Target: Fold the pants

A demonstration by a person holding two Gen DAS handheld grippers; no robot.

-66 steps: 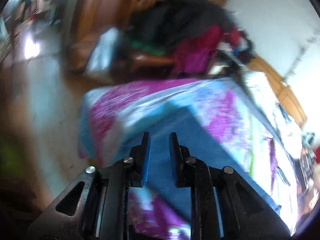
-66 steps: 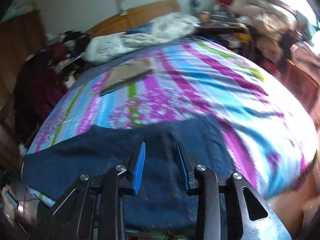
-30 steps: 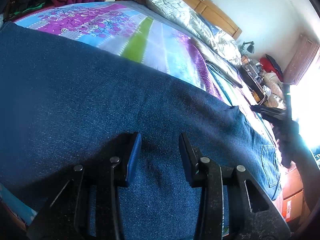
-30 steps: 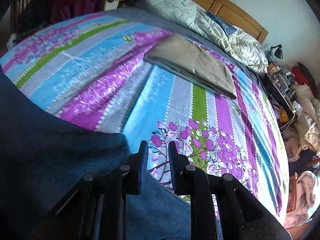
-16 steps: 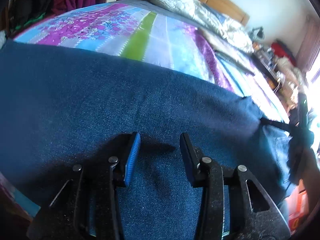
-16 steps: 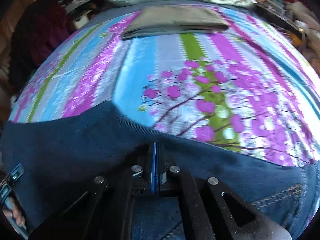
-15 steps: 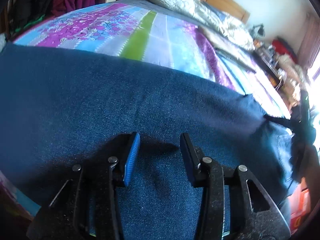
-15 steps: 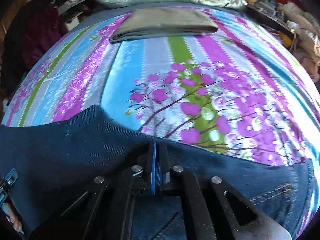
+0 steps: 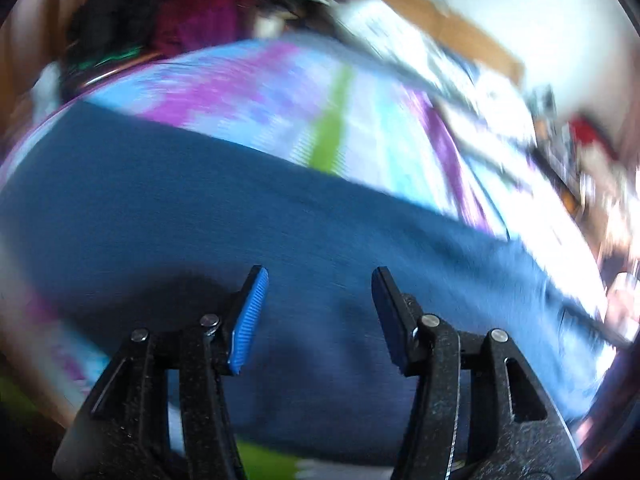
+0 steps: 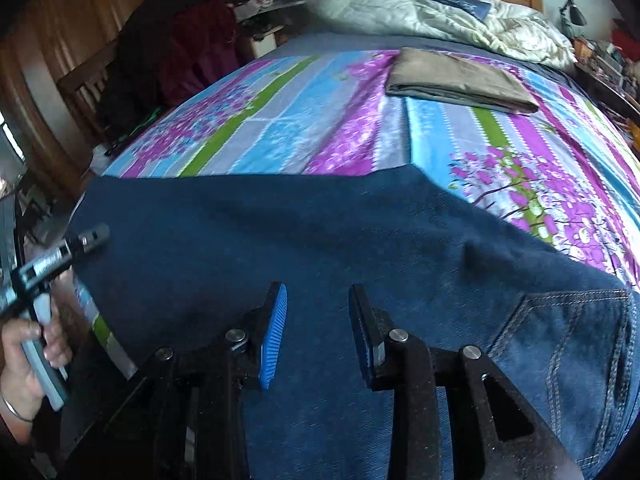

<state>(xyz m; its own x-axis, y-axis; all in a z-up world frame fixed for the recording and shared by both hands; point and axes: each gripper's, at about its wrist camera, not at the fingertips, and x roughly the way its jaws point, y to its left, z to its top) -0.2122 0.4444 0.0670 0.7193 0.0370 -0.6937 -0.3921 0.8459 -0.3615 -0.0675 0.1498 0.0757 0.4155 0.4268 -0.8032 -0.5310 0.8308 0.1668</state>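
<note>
the pants [image 10: 320, 240] lie flat across the near edge of the bed [image 10: 320, 120]. both the left hand-held gripper [image 9: 318, 312] and right hand-held gripper [image 10: 316, 328] hover just above the denim, released, jaws apart.

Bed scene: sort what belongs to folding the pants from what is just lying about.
Job: dark blue denim pants; left gripper; right gripper.
Lying about: folded tan cloth; crumpled white quilt; dark clothes heaped on wooden chair.
</note>
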